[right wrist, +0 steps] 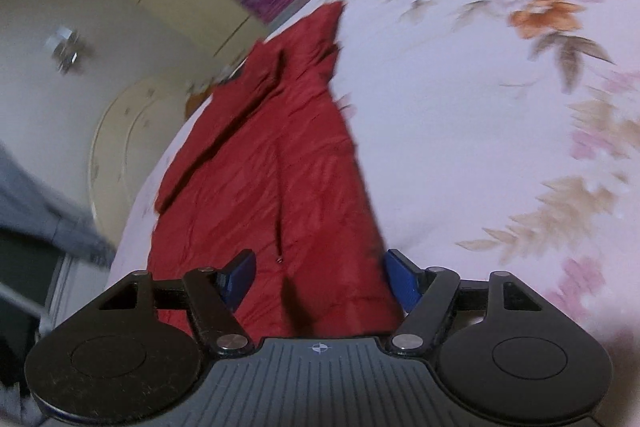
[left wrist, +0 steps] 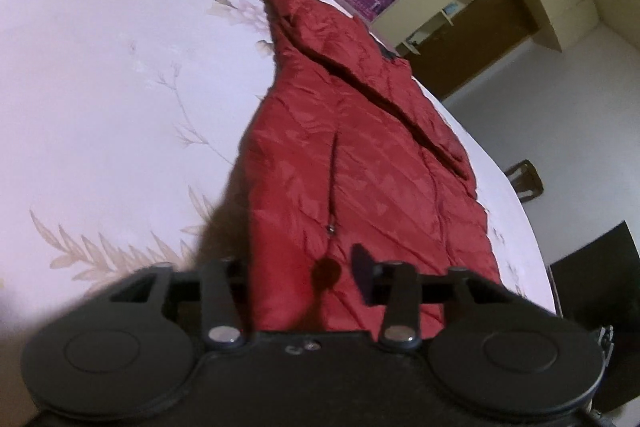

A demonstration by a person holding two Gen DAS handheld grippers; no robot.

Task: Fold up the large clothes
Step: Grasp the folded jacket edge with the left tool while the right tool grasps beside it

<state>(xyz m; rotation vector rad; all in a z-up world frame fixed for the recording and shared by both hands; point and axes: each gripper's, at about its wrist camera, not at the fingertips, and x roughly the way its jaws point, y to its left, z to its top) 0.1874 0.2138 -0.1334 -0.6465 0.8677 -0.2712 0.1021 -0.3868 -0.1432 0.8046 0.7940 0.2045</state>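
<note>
While the red jacket [left wrist: 360, 147] lies lengthwise near the bed [left wrist: 100, 67] edge, both grippers [left wrist: 304, 279] [right wrist: 320, 279], jaws part-spread around its hem, should pinch both corners evenly.

The red jacket's [left wrist: 360, 155] near hem is hidden behind both tools; right view perhaps motion-blurred.

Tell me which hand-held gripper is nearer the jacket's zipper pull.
Too close to call. The left hand-held gripper and right hand-held gripper both straddle the red jacket hem, each just short of the zipper pull.
</note>
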